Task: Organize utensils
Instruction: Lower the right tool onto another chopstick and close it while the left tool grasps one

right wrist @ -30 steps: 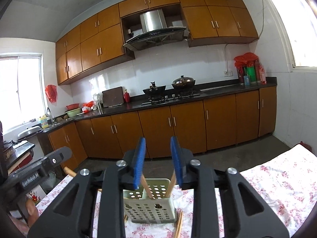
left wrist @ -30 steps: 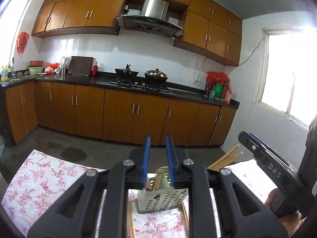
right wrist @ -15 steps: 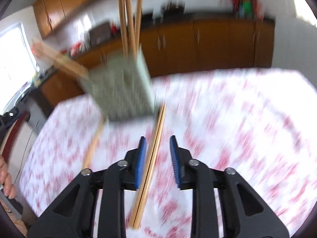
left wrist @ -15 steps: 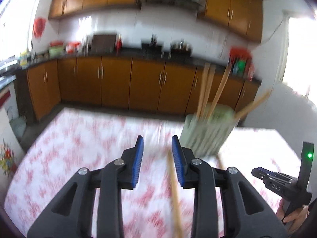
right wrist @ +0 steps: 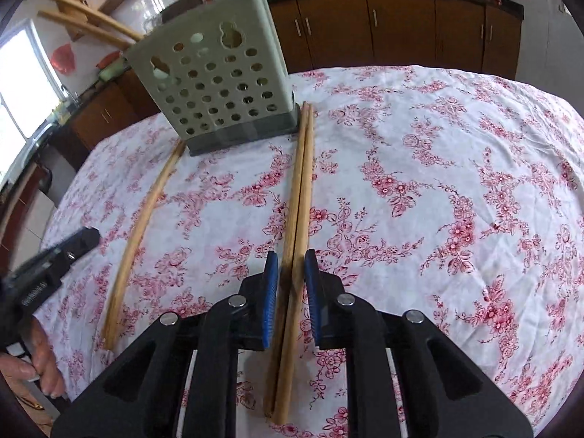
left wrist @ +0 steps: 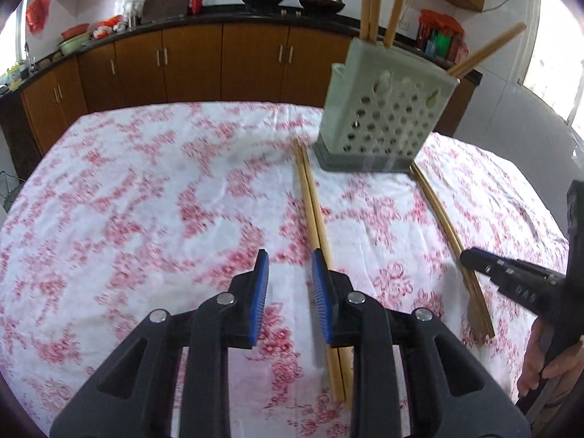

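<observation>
my right claw [right wrist: 292, 277] straddles one chopstick pair [right wrist: 301, 197] on the floral cloth [right wrist: 438, 182], jaws narrow and closing, pads not yet pressing. my left claw [left wrist: 290, 277] is closing on nothing; the second pair [left wrist: 315, 215] lies just beside its right pad. the holder [right wrist: 219, 84] stands upright beyond, more chopsticks inside.
</observation>
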`<state>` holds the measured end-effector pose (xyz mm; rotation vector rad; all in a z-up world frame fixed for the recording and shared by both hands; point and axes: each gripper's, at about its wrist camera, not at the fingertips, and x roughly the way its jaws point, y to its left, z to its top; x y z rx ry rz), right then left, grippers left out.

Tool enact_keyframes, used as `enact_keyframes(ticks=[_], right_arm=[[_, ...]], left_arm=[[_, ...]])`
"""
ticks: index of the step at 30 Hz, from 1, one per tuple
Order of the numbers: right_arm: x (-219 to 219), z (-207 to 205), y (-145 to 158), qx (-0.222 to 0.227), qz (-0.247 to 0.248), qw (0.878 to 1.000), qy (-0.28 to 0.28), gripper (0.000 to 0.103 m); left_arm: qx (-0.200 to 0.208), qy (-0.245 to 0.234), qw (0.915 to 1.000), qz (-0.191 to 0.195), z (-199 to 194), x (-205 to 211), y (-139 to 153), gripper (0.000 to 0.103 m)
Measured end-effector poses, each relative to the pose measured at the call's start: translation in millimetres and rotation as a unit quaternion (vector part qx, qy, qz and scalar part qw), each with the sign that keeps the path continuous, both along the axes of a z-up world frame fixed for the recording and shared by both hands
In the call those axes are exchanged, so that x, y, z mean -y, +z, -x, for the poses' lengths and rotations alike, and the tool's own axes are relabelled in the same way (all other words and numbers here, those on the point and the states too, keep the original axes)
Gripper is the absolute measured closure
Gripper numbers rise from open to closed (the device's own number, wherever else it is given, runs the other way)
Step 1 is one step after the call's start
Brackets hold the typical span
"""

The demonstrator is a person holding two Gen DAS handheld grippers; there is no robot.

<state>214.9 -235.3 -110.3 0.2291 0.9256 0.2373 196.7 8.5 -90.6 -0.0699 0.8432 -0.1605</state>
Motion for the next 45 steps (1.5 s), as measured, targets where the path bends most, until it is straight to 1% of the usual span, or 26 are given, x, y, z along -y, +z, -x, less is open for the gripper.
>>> enact_keyframes(ticks=[3, 5, 7, 10, 14, 18, 22, 25, 26, 28, 30, 33, 39, 42, 43, 45], right_arm=[[2.7, 2.6, 2.8, 0.009, -0.007, 1.0, -0.001, 0.087], [5.8, 1.8, 1.6, 0.007, -0.006, 1.0, -0.005, 0.087], [6.3, 0.0, -2.6, -0.001, 0.001, 1.0, -0.004, 0.087], [3.2, -2.7, -2.5, 0.003, 0.008, 1.0, -0.005, 0.087], [9.6, -0.6, 0.2, 0.009, -0.011, 1.0, -0.011, 0.087], [8.8, -2.1, -3.6, -0.001, 0.007, 1.0, -0.013, 0.087], [7.3, -1.3, -4.8, -0.002, 0.014, 1.0, -0.007, 0.087], [3.1, 1.6, -4.5, 0.005, 0.034, 0.999, 0.0, 0.088], [2.4, 1.8, -4.3, 0.005, 0.041, 0.999, -0.001, 0.094], [3.0, 0.4, -3.6, 0.006, 0.07, 0.997, -0.02, 0.095], [7.6, -1.6, -3.6, 0.003, 0.066, 0.997, -0.032, 0.095], [9.6, -0.9, -4.0, 0.004, 0.065, 0.997, -0.03, 0.095], [11.9, 1.4, -3.6, 0.003, 0.059, 0.998, -0.028, 0.095], [11.7, 3.1, -2.6, 0.004, 0.059, 0.998, -0.027, 0.095], [11.3, 3.6, -2.3, 0.004, 0.058, 0.998, -0.027, 0.095], [11.0, 4.5, -1.8, 0.004, 0.059, 0.998, -0.027, 0.095]], left_arm=[[-0.011, -0.005, 0.9999, 0.002, -0.9, 2.3, -7.3, 0.079], [-0.017, -0.007, 0.9998, 0.004, -1.4, 2.3, -10.1, 0.079], [-0.02, -0.009, 0.9998, 0.002, -3.1, 3.2, -11.2, 0.08], [-0.024, -0.01, 0.9997, 0.0, -3.8, 3.3, -12.4, 0.08], [-0.026, -0.014, 0.9996, 0.002, -4.7, 3.3, -12.8, 0.08], [-0.029, -0.02, 0.9994, -0.002, -4.9, 6.7, -14.3, 0.081], [-0.029, -0.023, 0.9993, -0.006, -3.9, 7.9, -15.4, 0.082], [-0.03, -0.023, 0.9993, -0.005, -4.0, 6.3, -14.7, 0.082], [-0.03, -0.024, 0.9993, -0.006, -4.1, 6.3, -14.6, 0.082], [-0.029, -0.025, 0.9992, -0.008, -3.7, 5.8, -14.1, 0.083], [-0.03, -0.027, 0.9992, -0.009, -3.0, 5.6, -14.2, 0.084], [-0.028, -0.032, 0.999, -0.013, -2.2, 7.1, -13.8, 0.086], [-0.03, -0.041, 0.9987, -0.007, 1.2, 11.7, -12.4, 0.087], [-0.03, -0.042, 0.9987, 0.004, 1.6, 10.6, -10.9, 0.087], [-0.029, -0.044, 0.9986, 0.0, 2.0, 12.0, -10.3, 0.087], [-0.031, -0.043, 0.9984, -0.022, 1.8, 16.2, -12.5, 0.089]])
